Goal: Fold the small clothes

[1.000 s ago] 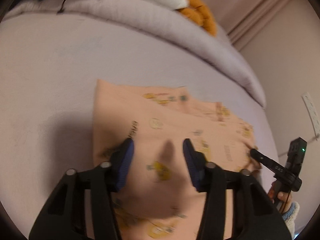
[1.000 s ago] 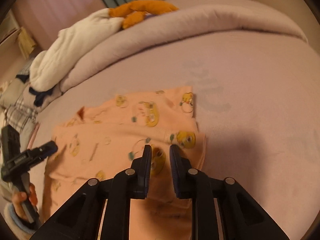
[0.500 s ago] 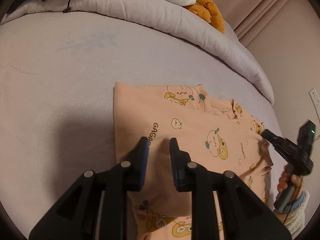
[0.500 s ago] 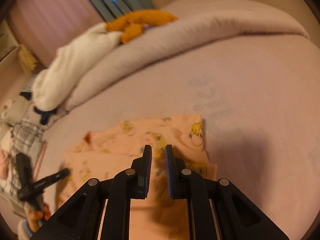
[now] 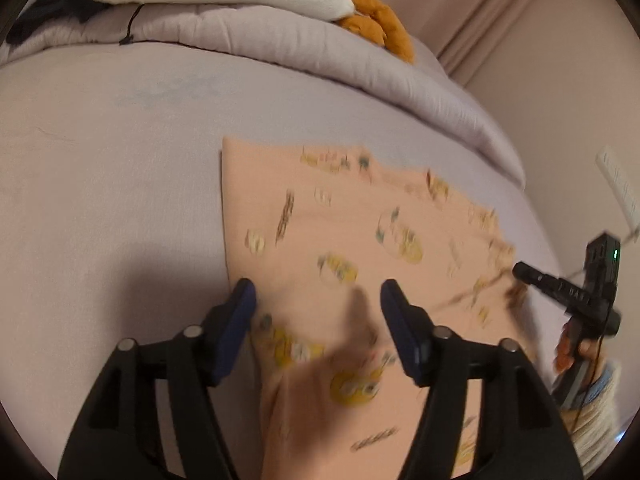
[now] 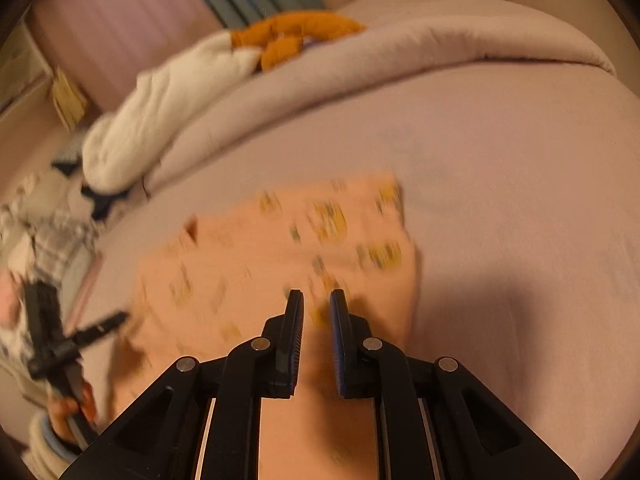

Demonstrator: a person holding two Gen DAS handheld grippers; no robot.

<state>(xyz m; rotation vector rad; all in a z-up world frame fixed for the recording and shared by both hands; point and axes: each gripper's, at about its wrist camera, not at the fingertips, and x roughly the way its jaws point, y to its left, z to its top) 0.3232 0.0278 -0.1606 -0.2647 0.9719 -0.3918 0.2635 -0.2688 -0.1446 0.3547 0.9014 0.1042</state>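
Below your left gripper [image 5: 318, 294], whose jaws have just been opening and now stand wide and empty, the peach cartoon-print cotton garment [image 5: 360, 248] lies flat on the lilac bedsheet [image 5: 112, 160], while your right gripper [image 6: 316, 304], nearly closed on nothing, hovers over its right edge.

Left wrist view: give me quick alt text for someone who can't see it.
The left gripper hovers open over the near part of a peach cartoon-print garment lying flat on a lilac bed; its jaws have just been opening, gripping nothing. At right, a hand holds the right gripper at the garment's edge.
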